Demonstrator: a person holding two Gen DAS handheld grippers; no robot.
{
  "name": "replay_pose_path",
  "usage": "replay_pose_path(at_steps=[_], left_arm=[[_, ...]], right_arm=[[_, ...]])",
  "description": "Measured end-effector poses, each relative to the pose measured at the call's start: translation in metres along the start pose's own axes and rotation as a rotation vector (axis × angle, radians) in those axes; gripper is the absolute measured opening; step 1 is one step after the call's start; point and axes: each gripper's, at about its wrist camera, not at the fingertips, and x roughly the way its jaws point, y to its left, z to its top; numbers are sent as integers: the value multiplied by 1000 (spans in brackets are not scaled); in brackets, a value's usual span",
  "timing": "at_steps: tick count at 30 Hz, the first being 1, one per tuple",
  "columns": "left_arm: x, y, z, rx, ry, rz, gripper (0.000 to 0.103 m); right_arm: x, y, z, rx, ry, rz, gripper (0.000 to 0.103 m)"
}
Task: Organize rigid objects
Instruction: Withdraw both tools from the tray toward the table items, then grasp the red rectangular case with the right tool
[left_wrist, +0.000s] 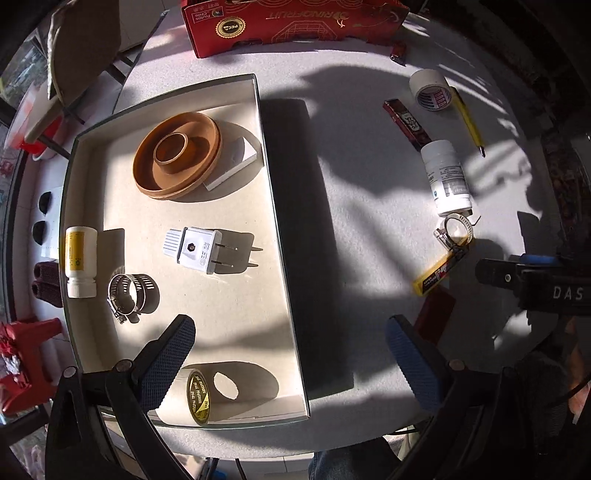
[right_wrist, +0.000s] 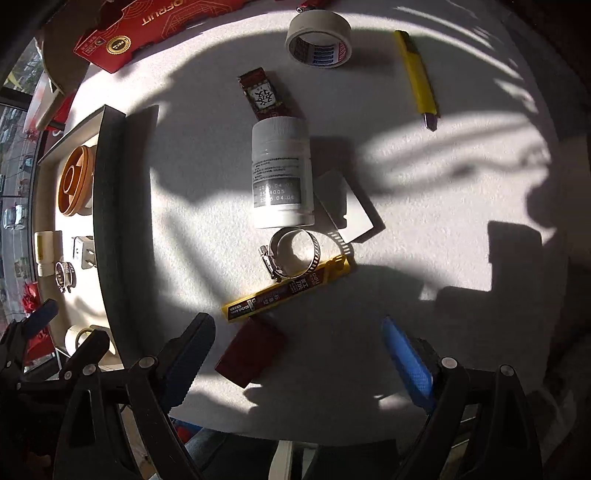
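both grippers gape, holding nothing: left gripper (left_wrist: 290, 356) above the shallow white cardboard tray (left_wrist: 284, 236) holding a white two-pin plug (left_wrist: 201, 251); right gripper (right_wrist: 295, 354) near a dark red flat box (right_wrist: 251, 354)

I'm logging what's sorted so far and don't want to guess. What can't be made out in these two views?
- Right wrist view: most of the tray's contents, hidden behind its dark near wall.
- Left wrist view: the white block, half covered by the orange dish.
- Right wrist view: the dark red box, in shadow, label unreadable.
- Both views: the white bottle's small print, too small to read.
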Motion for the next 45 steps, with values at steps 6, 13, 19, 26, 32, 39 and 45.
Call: replay_pose_path(at_steps=[6,13,19,26,32,39,45], left_arm=[[5,-32,9,34,4,17,103],[-13,-3,15,-89,-41,69,103],[-22,12,12,-110,-39,122,103],[-30,32,7,-181,-54,121,103],[-34,28,31,-210,-58,48,103],[-11,-32,75,-106,-31,-25,103],[31,-99,104,-26,0,-25,103]], right_arm=[[16,-31,-15,19,70,2,92],[32,34,-27,-230,67,11,92],[42,103,-58,-628,-51,-123,92],[53,127,-64,-790,-98,-149,92],[54,144,-76,-851,-98,-118,90],[42,110,-80,-756,-97,-115,73],[39,37,-66,-485,-62,-115,73]])
